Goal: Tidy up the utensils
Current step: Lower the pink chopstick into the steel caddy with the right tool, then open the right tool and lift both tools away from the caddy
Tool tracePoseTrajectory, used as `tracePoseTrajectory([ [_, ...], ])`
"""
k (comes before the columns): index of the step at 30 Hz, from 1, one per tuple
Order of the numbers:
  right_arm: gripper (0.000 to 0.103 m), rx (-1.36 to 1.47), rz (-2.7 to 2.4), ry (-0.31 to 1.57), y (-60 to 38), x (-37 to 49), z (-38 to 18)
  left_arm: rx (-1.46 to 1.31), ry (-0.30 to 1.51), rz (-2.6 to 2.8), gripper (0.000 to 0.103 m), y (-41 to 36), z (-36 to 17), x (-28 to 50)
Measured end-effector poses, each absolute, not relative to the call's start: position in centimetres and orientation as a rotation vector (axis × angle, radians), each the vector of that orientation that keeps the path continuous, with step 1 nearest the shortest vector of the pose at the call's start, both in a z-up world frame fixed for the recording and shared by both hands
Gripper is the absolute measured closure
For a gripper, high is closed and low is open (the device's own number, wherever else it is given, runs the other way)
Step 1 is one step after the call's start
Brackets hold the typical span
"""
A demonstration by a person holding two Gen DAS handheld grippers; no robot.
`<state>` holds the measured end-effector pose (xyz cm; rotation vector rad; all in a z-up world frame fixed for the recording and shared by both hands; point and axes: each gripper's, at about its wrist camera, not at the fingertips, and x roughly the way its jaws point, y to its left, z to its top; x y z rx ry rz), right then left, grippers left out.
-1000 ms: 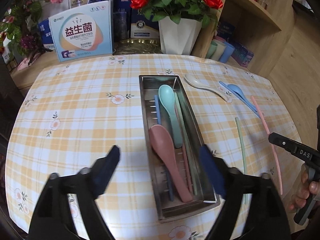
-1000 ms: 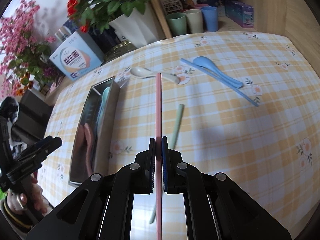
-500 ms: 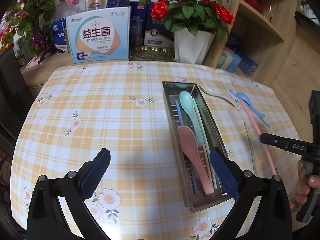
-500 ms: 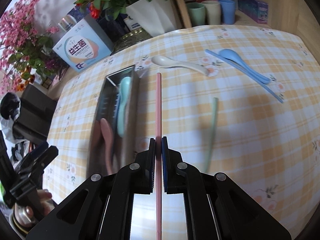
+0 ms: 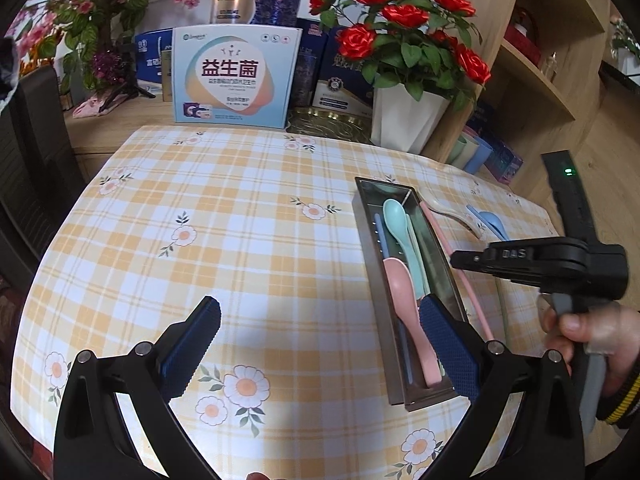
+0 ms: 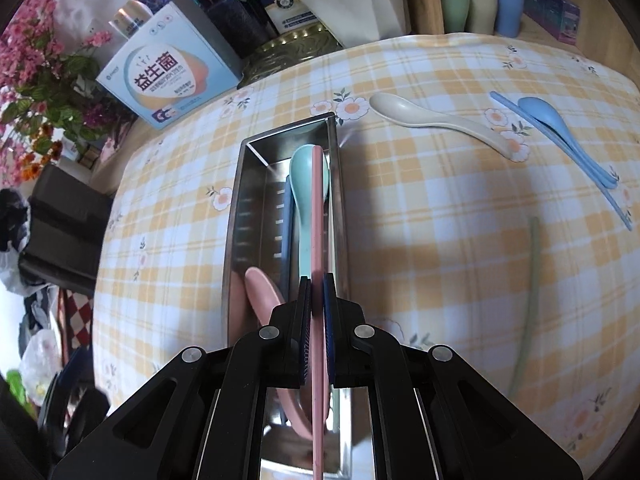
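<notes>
A steel utensil tray (image 5: 376, 264) (image 6: 236, 216) lies on the checked tablecloth and holds a teal spoon (image 5: 396, 220) (image 6: 304, 184), a pink spoon (image 5: 404, 300) (image 6: 262, 292) and a blue chopstick (image 6: 286, 232). My right gripper (image 6: 316, 304) (image 5: 456, 258) is shut on a pink chopstick (image 6: 318, 216) (image 5: 438, 232) and holds it lengthwise above the tray's right side. My left gripper (image 5: 316, 340) is open and empty, above the cloth left of the tray's near end.
On the cloth right of the tray lie a cream spoon (image 6: 436, 122), a blue spoon (image 6: 548, 120) with a blue chopstick, and a green chopstick (image 6: 528, 300). A white vase of roses (image 5: 404, 120), boxes (image 5: 236, 76) and cups (image 6: 476, 8) stand behind the table.
My right gripper has carried the pink chopstick leftward from over the cloth to over the tray. My left gripper has drawn back to the left, off the tray's near end.
</notes>
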<state>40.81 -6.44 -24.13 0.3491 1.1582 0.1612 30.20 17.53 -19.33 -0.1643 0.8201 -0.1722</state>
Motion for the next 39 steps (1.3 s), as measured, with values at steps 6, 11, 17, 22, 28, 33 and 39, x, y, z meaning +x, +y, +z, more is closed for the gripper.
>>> tracePoseTrajectory([
  [6, 0.097, 0.349, 0.115, 1.19, -5.9, 41.9, -25.4, -0.181, 0.818, -0.16, 0.006, 18.3, -19.3, 30.1],
  [11, 0.097, 0.343, 0.113, 1.198, -5.9, 42.0, -25.9, -0.181, 0.825, -0.161, 0.006, 18.2, -19.5, 30.2],
  [17, 0.095, 0.355, 0.138, 1.202, -5.9, 42.0, -25.7, -0.177, 0.829, -0.184, 0.006, 17.4, -19.4, 30.2],
  [22, 0.095, 0.386, 0.156, 1.178, -6.6, 41.3, -24.8, -0.167, 0.83, -0.194, 0.006, 16.6, -18.9, 30.5],
  [28, 0.095, 0.34, 0.175, 1.072, -8.9, 39.4, -22.3, -0.141, 0.826, -0.201, 0.006, 14.8, -17.8, 30.4],
  [33, 0.053, 0.244, 0.23, 0.966, -11.4, 36.9, -20.4, -0.149, 0.839, -0.214, 0.006, 13.2, -17.1, 30.1],
  [39, 0.014, 0.192, 0.246, 0.809, -16.2, 33.6, -17.4, -0.153, 0.849, -0.216, 0.006, 10.4, -16.0, 29.8],
])
